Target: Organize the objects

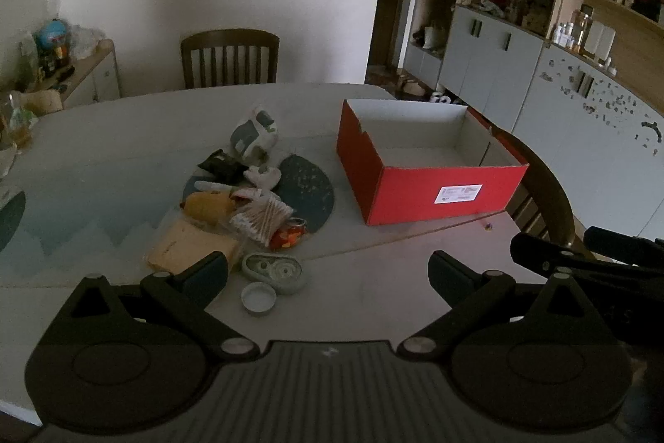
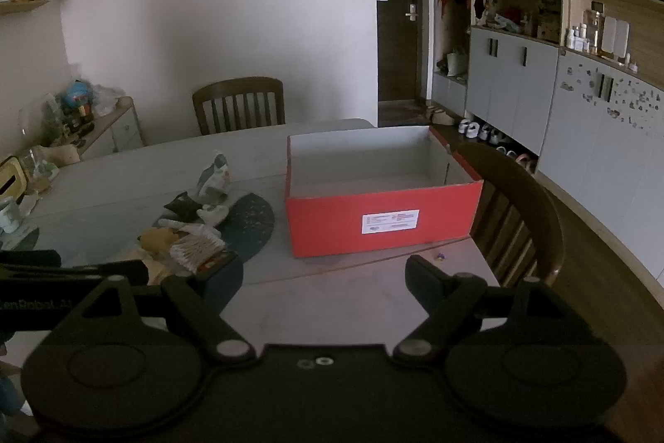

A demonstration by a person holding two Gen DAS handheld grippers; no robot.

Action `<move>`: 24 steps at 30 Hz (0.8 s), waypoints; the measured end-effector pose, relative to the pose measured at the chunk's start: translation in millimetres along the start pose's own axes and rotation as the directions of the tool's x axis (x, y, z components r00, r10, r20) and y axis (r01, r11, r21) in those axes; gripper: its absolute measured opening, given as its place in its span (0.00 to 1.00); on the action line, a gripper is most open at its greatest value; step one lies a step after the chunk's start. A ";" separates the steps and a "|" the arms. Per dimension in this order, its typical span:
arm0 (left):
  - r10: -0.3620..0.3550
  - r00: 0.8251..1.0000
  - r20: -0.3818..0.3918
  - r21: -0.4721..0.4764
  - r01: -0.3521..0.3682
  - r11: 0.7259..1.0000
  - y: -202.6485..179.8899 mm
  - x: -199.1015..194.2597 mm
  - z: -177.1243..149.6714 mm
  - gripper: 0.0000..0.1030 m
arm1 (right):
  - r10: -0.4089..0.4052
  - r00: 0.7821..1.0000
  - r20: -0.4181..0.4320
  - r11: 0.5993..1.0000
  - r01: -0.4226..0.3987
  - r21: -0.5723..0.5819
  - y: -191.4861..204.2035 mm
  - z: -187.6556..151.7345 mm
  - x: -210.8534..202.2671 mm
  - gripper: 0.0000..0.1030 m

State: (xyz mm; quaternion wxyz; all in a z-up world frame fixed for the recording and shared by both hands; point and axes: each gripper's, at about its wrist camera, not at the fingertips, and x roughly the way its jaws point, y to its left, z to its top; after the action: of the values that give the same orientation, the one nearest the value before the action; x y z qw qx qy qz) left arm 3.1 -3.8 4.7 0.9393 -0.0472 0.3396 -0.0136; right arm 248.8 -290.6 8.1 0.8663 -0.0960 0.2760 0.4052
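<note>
Clutter (image 1: 245, 210) sits piled beside our red box (image 1: 431, 194) (nothing inside); left gripper (image 1: 328, 272) and right gripper (image 2: 323, 277) gape wide, holding nothing.

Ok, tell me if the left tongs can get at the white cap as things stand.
Probably yes: the left tongs are open and empty, and the white cap lies bare on the table just ahead, beside the oval tin.

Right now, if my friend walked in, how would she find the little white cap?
Start at the red box on the table, then look left to the pile of small things. At the pile's near edge lies a grey oval case, and the white cap sits just in front of it. It is the only small round white piece there.
</note>
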 end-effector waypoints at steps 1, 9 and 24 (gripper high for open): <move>-0.001 1.000 -0.001 -0.001 0.001 1.000 -0.3 0.5 0.4 1.00 | 0.000 1.000 -0.001 1.000 0.000 0.000 0.0 0.5 0.0 0.83; 0.005 1.000 -0.004 -0.006 -0.005 1.000 -0.3 2.9 0.9 1.00 | 0.002 1.000 -0.001 1.000 -0.002 -0.001 -1.3 0.7 -0.1 0.83; 0.012 1.000 -0.005 -0.011 -0.012 1.000 -1.7 4.6 2.0 1.00 | 0.029 1.000 -0.001 0.999 -0.029 -0.023 -0.9 1.4 -0.7 0.83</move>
State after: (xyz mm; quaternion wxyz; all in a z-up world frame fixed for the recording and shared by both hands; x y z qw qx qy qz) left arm 7.9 -5.7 3.4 0.9382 -0.0503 0.3424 -0.0062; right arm 249.6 -291.1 9.6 0.8590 -0.1018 0.2730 0.4209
